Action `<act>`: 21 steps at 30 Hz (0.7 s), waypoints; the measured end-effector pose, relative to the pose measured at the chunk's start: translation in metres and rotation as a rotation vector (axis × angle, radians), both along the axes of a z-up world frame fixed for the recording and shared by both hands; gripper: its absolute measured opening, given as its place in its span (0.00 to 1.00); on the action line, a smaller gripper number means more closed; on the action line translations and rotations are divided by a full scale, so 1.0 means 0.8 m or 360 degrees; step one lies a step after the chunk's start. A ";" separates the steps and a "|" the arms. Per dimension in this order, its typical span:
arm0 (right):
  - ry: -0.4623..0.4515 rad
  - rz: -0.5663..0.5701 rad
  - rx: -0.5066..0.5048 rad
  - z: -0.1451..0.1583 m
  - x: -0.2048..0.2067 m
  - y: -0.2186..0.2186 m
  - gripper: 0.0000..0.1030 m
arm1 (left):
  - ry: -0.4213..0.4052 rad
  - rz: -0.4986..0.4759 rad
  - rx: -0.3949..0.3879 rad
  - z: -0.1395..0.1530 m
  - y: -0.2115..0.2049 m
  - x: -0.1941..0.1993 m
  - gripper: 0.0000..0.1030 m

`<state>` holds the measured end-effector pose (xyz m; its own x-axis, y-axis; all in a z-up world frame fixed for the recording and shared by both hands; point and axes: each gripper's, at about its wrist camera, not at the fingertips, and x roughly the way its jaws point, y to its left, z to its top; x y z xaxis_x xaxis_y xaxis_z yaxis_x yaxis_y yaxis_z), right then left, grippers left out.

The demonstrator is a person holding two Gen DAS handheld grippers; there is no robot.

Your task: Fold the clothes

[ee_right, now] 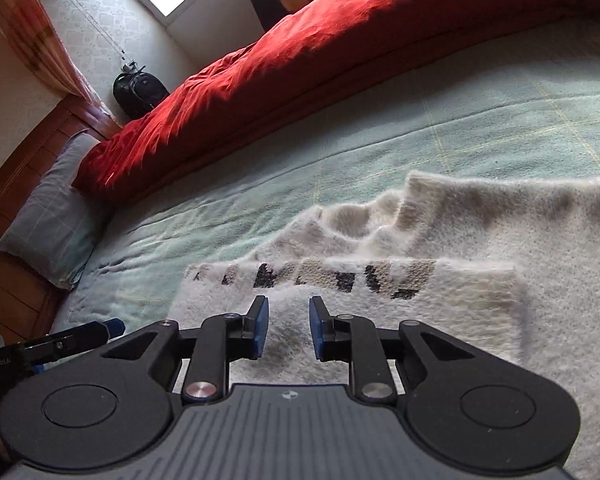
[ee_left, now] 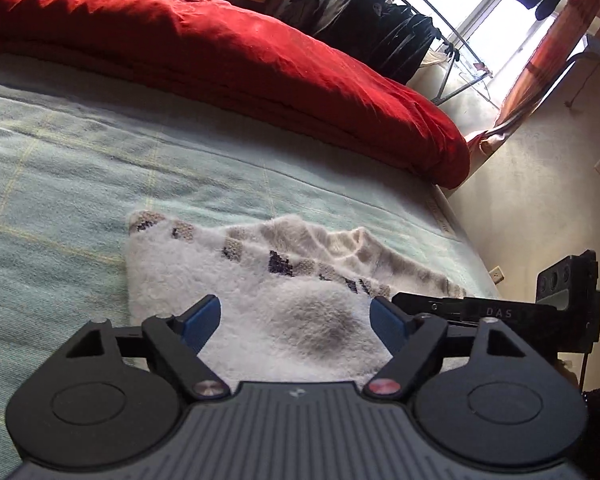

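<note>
A: Which step is this?

B: Between folds, I'd say. The fluffy white sweater (ee_right: 440,280) lies on the pale green bedsheet (ee_left: 80,168), near the edge of the bed, well short of the red duvet (ee_left: 220,60). 1 part with a band of dark and tan squares lies doubled over the body, and neither tool has hold of it.

A: So both are free?

B: Yes. The left gripper (ee_left: 296,322) hovers with its blue pads wide apart over the cloth. The right gripper (ee_right: 288,328) has its pads only a little apart, with nothing pinched between them.

A: Next move?

B: Probably picking a fresh edge or corner for another fold. Each tool would need to come down onto a hem, nip only the layers meant to travel, then carry them across evenly.

A: How does the sweater look?

B: Thick, fuzzy, soft, with rumpled ridges toward the far side and greyish smudges in the pile. It seems only partly folded.
</note>
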<state>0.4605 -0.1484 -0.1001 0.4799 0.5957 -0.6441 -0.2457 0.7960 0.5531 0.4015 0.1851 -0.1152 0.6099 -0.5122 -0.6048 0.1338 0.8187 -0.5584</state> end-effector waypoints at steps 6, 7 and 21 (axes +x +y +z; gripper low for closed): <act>0.0116 0.0034 -0.0081 -0.062 -0.006 0.000 0.21 | 0.0075 -0.0074 0.0124 -0.066 0.002 -0.020 0.68; 0.0116 0.0025 -0.0033 -0.069 -0.007 -0.008 0.19 | 0.0066 -0.0087 0.0149 -0.067 0.001 -0.022 0.68; -0.0023 0.0291 -0.0270 -0.048 -0.034 0.037 0.22 | 0.0035 -0.0241 0.0521 -0.047 -0.037 -0.041 0.72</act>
<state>0.4335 -0.1189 -0.1386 0.3837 0.5575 -0.7362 -0.4011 0.8187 0.4110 0.3691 0.1552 -0.1529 0.5272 -0.3725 -0.7638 0.2580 0.9265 -0.2738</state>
